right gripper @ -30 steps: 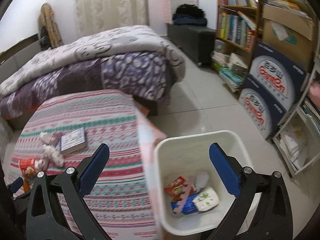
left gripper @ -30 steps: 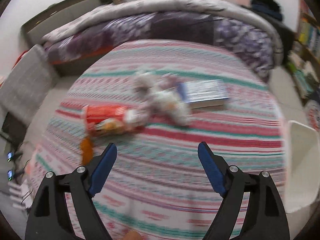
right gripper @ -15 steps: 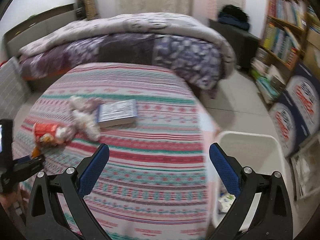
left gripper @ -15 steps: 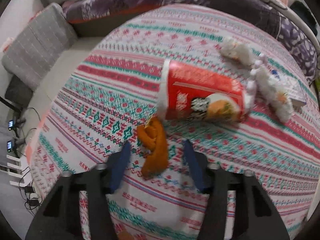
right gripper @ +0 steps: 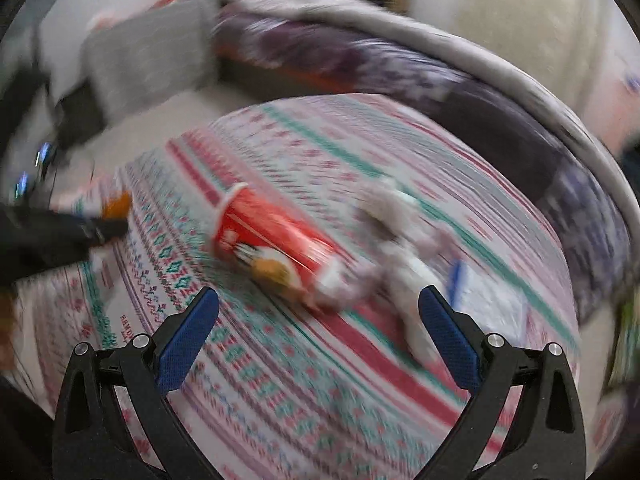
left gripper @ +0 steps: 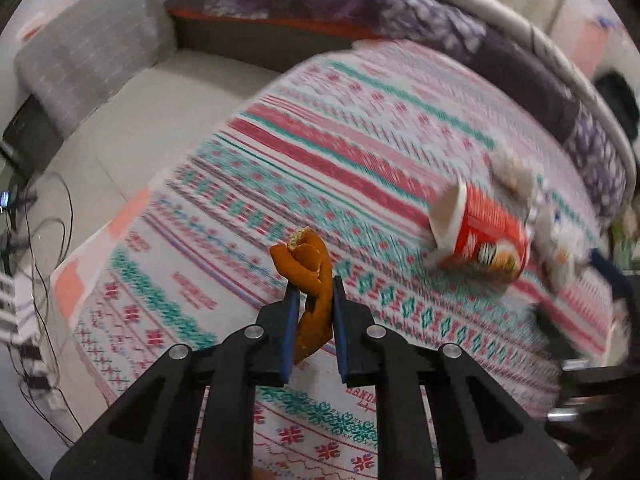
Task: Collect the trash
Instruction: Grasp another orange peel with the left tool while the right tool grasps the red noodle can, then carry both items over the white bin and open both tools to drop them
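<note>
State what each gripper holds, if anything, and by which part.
The left gripper is shut on the orange peel, pinching its lower middle, with the curled top sticking out. The right gripper is open and holds nothing.

Almost no text can be read here. On the patterned bed cover (left gripper: pixel 360 152), just beside the right finger of the left gripper (left gripper: pixel 313 300), some red capital letters are printed, but only a piece like "ANDA" shows and it is uncertain. The red snack cup (left gripper: pixel 484 240), ahead and to the right of this gripper, has printing that is too blurred to read.
</note>
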Motion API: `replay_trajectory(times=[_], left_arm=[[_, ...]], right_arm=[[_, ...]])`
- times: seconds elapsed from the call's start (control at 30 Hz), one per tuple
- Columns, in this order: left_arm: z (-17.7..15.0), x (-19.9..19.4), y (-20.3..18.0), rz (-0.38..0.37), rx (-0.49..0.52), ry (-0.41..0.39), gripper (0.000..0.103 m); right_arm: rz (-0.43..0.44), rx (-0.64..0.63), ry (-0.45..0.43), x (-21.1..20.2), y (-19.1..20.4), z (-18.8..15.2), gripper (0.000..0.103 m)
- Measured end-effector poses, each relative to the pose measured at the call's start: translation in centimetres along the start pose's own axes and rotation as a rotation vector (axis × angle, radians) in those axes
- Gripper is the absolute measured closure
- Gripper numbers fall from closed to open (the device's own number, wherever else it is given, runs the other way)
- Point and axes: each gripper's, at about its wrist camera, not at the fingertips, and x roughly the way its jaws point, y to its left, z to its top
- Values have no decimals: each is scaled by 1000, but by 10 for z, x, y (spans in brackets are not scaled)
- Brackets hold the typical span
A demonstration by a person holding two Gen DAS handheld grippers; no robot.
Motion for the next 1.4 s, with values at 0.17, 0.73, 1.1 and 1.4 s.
replay_trajectory(times=[0.17,0.73,1.1,1.4], left_arm=[[8,-26,14,-37,-57,-49,87],[19,-38,27,-33,-124,-103,87],[18,-83,-8,-3,-45,-297,87],[10,-111,-48,5,16,-414,87]], right_arm=[[-4,-166,50,34,26,27,7],[152,95,1,20,10,51,65],[35,272,-190,-57,-19,48,65],[-82,410,-235,-101,-39,20,65]])
